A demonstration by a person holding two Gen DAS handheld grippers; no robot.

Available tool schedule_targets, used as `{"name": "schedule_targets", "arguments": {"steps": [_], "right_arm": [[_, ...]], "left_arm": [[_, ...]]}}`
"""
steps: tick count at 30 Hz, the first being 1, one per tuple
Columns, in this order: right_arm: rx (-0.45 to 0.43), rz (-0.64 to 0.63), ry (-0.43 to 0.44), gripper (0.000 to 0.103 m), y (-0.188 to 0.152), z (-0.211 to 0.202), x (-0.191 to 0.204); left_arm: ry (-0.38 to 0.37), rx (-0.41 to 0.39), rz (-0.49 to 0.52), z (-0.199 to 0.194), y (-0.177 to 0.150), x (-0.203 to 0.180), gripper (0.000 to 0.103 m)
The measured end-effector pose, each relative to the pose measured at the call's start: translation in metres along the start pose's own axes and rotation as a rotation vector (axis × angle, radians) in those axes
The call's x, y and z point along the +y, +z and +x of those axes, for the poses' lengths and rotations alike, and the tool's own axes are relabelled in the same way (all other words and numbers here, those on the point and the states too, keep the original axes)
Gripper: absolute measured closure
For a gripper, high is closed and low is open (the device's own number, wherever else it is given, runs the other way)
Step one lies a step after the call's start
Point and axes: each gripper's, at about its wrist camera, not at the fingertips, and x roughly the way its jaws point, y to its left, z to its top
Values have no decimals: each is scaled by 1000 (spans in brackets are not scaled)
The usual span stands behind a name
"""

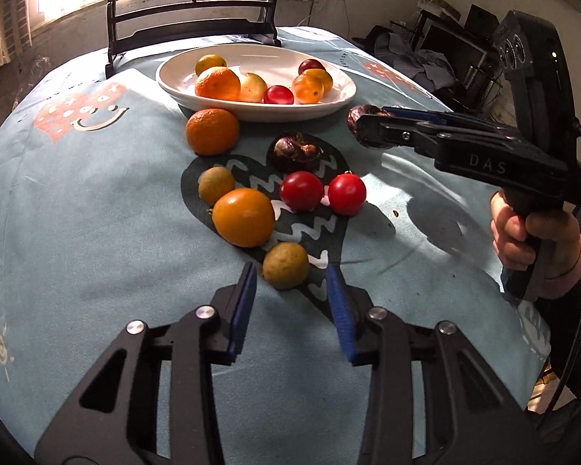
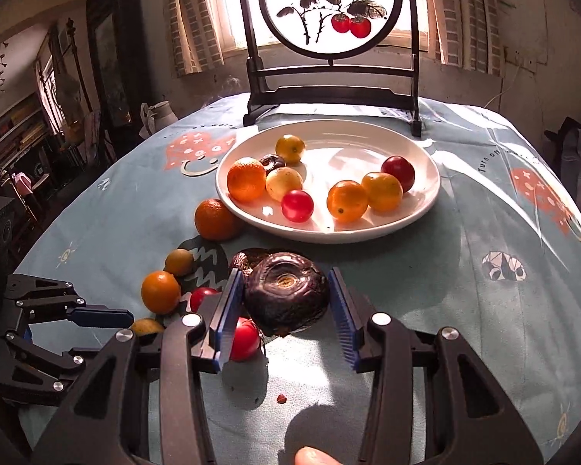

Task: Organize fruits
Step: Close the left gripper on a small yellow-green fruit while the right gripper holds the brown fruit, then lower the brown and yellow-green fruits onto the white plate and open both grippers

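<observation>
Dark wrinkled fruit (image 2: pixel 286 294) clamped between right tongs (image 2: pixel 286 302), lifted off cloth, short of white plate (image 2: pixel 426 162) ahead. Step: carrying load to plate; next calls for reach over rim, then release. Left tongs (image 1: pixel 292 290) narrowed, nothing gripped, small green fruit (image 1: pixel 285 265) just beyond tips. Fruit's underside hidden; kind unclear.

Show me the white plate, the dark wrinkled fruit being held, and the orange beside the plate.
white plate (image 2: pixel 426 209), right wrist view, bare front rim.
dark wrinkled fruit (image 2: pixel 286 290), right wrist view, middle of its top.
orange (image 1: pixel 212 131), left wrist view, middle of its peel.
</observation>
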Motion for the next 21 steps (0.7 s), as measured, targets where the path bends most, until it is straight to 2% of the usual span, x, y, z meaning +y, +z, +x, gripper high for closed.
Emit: {"name": "schedule_targets", "arguments": {"steps": [5, 11, 13, 14, 19, 21], "right_arm": [[-4, -2, 2, 58, 0, -1, 0], [-5, -3, 0, 58, 0, -1, 1], [-6, -3, 0, 58, 0, -1, 0], [-6, -3, -3, 58, 1, -2, 1], [-6, -1, -2, 58, 1, -2, 0], [-8, 3, 3, 58, 1, -3, -1]], "left_arm": [[9, 12, -13, 6, 4, 1, 65], [48, 30, 23, 17, 4, -9, 65], [65, 26, 29, 17, 3, -10, 69], [76, 24, 28, 17, 3, -9, 75], [73, 19, 17, 16, 3, -7, 76], [43, 16, 13, 13, 3, -6, 76]]}}
